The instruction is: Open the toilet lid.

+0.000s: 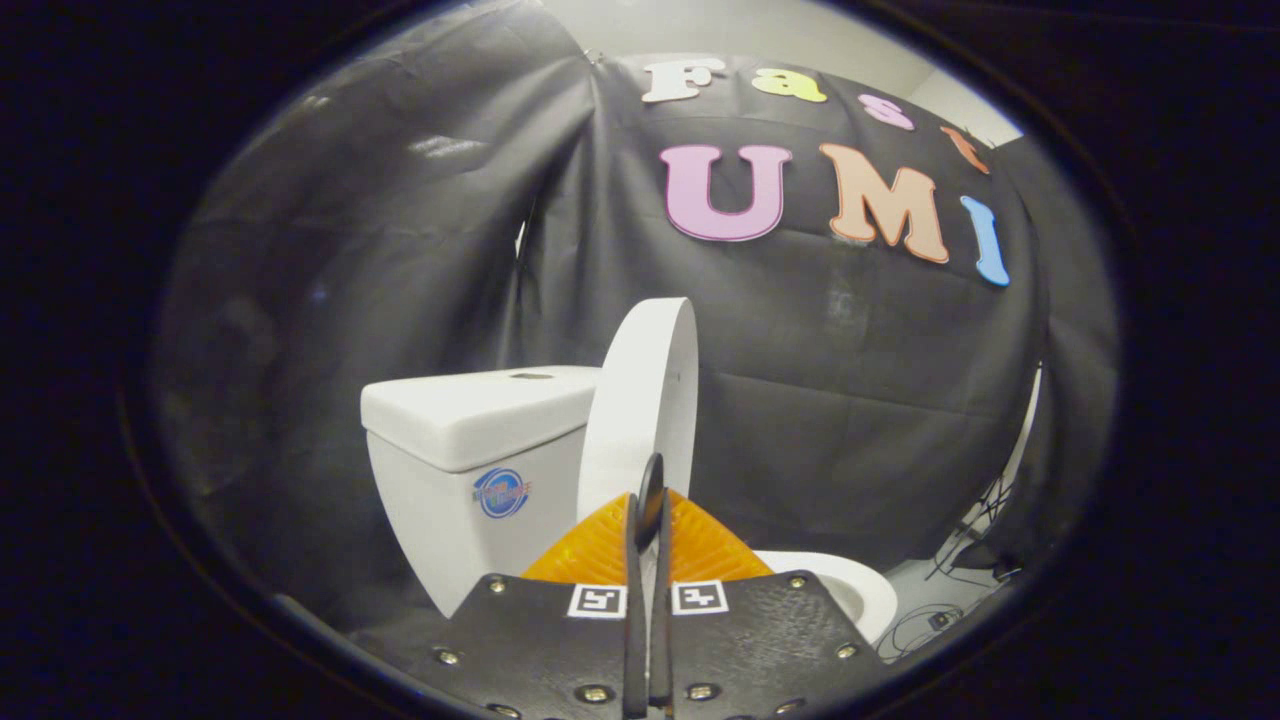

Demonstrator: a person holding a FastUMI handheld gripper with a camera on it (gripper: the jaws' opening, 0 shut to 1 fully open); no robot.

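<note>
The gripper [650, 500] points forward and a little up. Its two fingers [600, 550] are pressed close together, side by side, with only a very thin dark line between them. Their tips meet in one narrow point. Nothing sits between the fingers. The fingers have ridged faces that fan out from the tips. Behind them are two flat dark plates with small round screws. Each plate has a little square black-and-white marker near the middle. The two halves look even and level with each other.
</note>
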